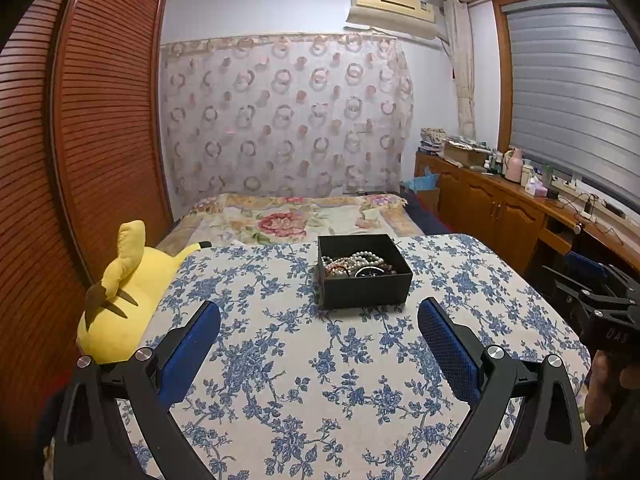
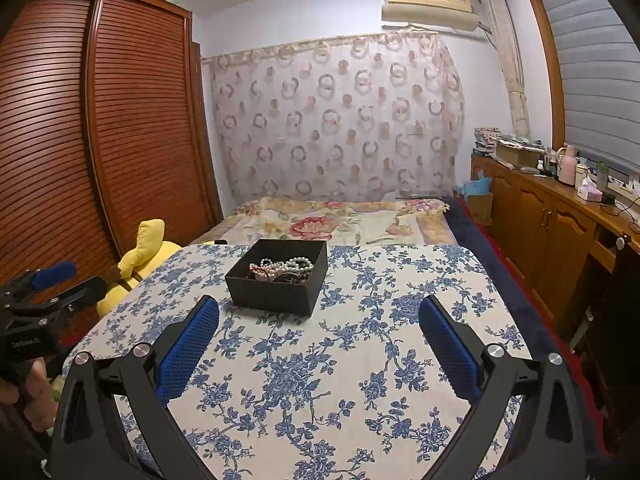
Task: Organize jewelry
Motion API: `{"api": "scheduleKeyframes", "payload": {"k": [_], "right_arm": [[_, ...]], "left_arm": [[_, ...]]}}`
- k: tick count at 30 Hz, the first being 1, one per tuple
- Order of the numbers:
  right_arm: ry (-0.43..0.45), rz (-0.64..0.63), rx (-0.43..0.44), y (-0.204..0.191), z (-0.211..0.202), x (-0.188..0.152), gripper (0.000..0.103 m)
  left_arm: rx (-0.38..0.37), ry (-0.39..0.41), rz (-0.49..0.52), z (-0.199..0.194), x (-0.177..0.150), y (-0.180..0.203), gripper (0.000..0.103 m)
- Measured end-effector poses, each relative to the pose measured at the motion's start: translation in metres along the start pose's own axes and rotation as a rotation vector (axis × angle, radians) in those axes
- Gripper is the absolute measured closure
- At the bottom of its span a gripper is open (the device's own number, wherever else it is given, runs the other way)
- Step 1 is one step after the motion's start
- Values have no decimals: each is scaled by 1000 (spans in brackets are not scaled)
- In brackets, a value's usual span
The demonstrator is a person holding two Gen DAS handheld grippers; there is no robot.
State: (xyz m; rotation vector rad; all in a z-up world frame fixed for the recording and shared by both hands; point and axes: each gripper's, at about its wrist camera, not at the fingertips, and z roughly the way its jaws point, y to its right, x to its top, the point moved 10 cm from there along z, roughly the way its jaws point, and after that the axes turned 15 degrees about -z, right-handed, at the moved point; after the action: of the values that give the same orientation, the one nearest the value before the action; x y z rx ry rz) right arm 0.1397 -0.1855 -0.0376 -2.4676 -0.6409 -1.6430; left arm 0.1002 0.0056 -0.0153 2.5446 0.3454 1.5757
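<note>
A black open box [image 1: 366, 290] stands on the table with the blue floral cloth [image 1: 320, 380]; it also shows in the right wrist view [image 2: 276, 294]. Inside lies a heap of jewelry [image 1: 357, 266]: pearl strands, beaded bracelets and a dark bangle, also seen from the right [image 2: 282, 269]. My left gripper [image 1: 319, 316] is open and empty, held above the cloth just short of the box. My right gripper [image 2: 319, 314] is open and empty, with the box ahead and to its left. Each gripper shows at the edge of the other's view: the right one [image 1: 596, 300], the left one [image 2: 48, 284].
A yellow plush toy [image 1: 124, 300] lies at the table's left edge. Behind the table is a bed with a floral cover [image 1: 296, 216]. A slatted wooden wardrobe [image 1: 80, 140] is on the left, and a cluttered wooden sideboard [image 1: 500, 200] runs along the right under the window.
</note>
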Motion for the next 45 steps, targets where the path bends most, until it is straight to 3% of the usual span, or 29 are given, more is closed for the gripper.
{"api": "scheduleKeyframes", "payload": {"k": [45], "right_arm": [[4, -3, 6, -6, 0, 0, 2]], "left_arm": [[-1, 4, -3, -1, 1, 0, 8]]}}
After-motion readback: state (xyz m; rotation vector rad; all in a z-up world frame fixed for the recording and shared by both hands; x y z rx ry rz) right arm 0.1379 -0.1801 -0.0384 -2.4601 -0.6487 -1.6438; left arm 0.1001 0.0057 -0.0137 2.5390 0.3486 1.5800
